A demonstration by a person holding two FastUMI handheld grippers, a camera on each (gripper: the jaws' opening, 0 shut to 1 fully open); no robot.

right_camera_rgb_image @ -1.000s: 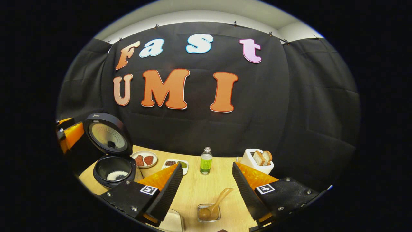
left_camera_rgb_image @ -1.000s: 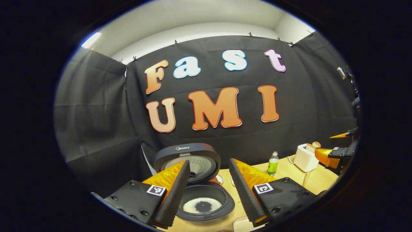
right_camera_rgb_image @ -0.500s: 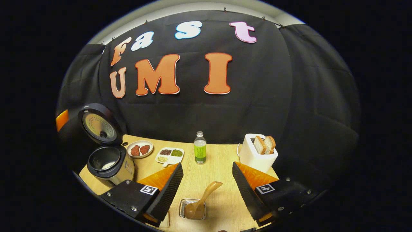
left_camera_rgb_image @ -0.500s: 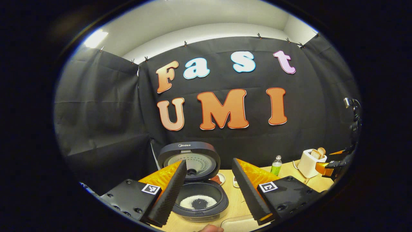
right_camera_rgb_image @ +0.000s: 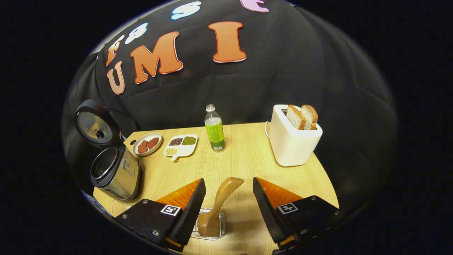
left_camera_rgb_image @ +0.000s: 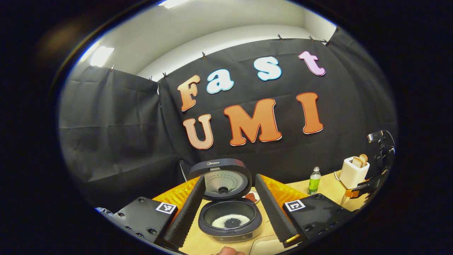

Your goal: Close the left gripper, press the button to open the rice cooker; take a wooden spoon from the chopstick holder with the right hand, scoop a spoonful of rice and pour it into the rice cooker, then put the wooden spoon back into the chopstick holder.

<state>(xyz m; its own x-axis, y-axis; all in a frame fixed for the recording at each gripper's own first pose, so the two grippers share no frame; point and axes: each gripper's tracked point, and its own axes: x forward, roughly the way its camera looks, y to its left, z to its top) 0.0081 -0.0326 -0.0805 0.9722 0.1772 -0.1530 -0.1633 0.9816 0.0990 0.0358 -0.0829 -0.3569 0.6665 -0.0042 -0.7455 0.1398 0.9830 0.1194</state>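
Between fingers of right claw (right_camera_rgb_image: pixel 226 209), wide open and empty, stood wooden spoon (right_camera_rgb_image: pixel 219 203) in clear holder (right_camera_rgb_image: pixel 210 226) on surface (right_camera_rgb_image: pixel 244 156), handle tilted up for grasping. Left claw (left_camera_rgb_image: pixel 230 212) open, empty, framed rice cooker (left_camera_rgb_image: pixel 230 219), lid up, rice inside.

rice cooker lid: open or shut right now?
Open. In the left gripper view the rice cooker has its lid standing upright behind the pot, with a ring of rice visible on the pot's bottom.
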